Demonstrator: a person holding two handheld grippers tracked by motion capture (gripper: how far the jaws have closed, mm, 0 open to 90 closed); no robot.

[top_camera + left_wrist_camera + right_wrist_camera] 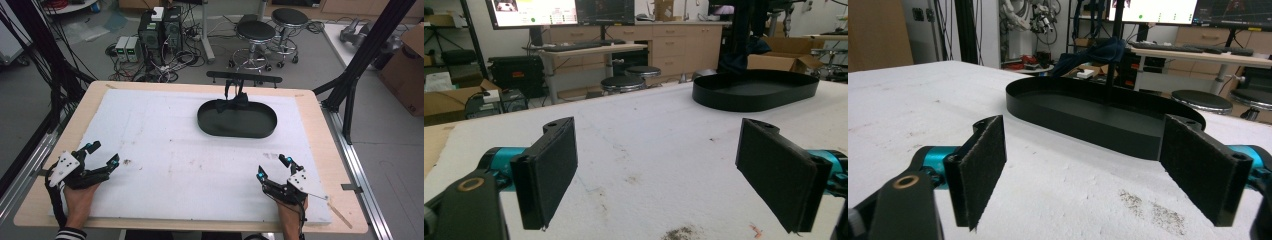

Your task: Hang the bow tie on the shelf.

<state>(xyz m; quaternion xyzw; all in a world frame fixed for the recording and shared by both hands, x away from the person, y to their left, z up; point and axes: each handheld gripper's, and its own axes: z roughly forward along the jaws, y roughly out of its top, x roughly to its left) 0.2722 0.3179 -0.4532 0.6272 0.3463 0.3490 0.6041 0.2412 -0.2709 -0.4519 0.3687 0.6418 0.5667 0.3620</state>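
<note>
Black oval tray (pixel 237 120) ahead of both tongs, dark cloth (pixel 235 101) at its far rim, untouched. Left tongs (pixel 102 154), right tongs (pixel 272 167) released, empty, resting on table (pixel 165 150); work seemingly not begun.

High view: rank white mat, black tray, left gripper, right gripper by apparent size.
1. white mat, covering most of the tabletop.
2. black tray, far side of the mat.
3. left gripper and right gripper, both open on the near edge: look alike, no ranking.
</note>
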